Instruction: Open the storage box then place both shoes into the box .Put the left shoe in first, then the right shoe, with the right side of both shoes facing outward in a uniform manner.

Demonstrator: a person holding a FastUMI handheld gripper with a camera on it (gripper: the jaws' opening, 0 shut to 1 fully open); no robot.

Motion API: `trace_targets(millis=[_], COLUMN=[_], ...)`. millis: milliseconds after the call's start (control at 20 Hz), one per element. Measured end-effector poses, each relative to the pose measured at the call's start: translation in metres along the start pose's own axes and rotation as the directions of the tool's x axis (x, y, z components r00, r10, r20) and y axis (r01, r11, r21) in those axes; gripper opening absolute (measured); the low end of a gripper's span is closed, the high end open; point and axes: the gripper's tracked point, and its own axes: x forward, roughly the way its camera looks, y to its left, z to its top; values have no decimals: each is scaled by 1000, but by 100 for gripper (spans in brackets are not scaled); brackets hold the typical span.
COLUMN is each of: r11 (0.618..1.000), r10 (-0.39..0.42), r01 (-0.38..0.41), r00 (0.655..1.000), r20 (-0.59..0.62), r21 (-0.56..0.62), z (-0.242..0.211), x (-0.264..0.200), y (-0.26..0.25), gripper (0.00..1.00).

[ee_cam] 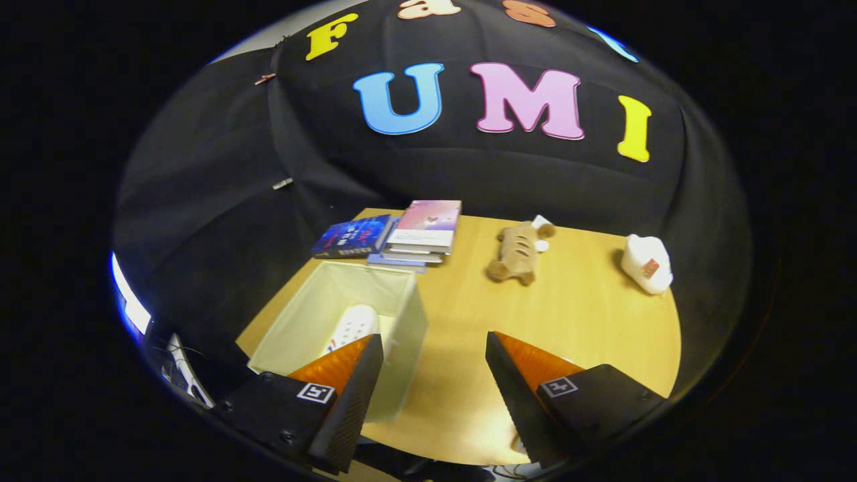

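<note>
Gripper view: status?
Gripper open, empty, above the wooden table. Cream fabric storage box open, one white shoe inside. Second white shoe beyond right finger. Path clear.

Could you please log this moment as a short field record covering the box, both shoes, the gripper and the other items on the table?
storage box: open, on the table, just ahead of the left finger
shoe in box: white shoe lying inside
second shoe: white, on the table's far right, outside the box
gripper: open, fingers apart, holding nothing
other items: stack of books beyond the box; plush toy beside them
progress: one shoe placed, one left
</note>
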Motion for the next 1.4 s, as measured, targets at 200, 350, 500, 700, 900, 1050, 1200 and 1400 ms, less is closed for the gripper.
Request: trace_targets(millis=[200, 350, 500, 700, 900, 1050, 1200, 1400], r11=[990, 981, 977, 973, 971, 971, 969, 949], r10=[-138, -192, -199, -219, -237, -239, -246, -313], r01=[138, 195, 212, 231, 235, 233, 241, 308], r00=[986, 964, 942, 917, 903, 912, 916, 895], r20=[-90, -185, -271, -333, -357, -335, -316, -319], r21=[-9, -5, 20, -3, -50, -56, -55, -67], z=[-56, -109, -154, -192, -212, -207, -200, -200], x=[-23, -38, -32, -11, 22, 45, 63, 75], y=[-83, -125, -142, -158, -172, -176, -179, -191], gripper=[95, 95, 95, 89, 87, 79, 68, 20])
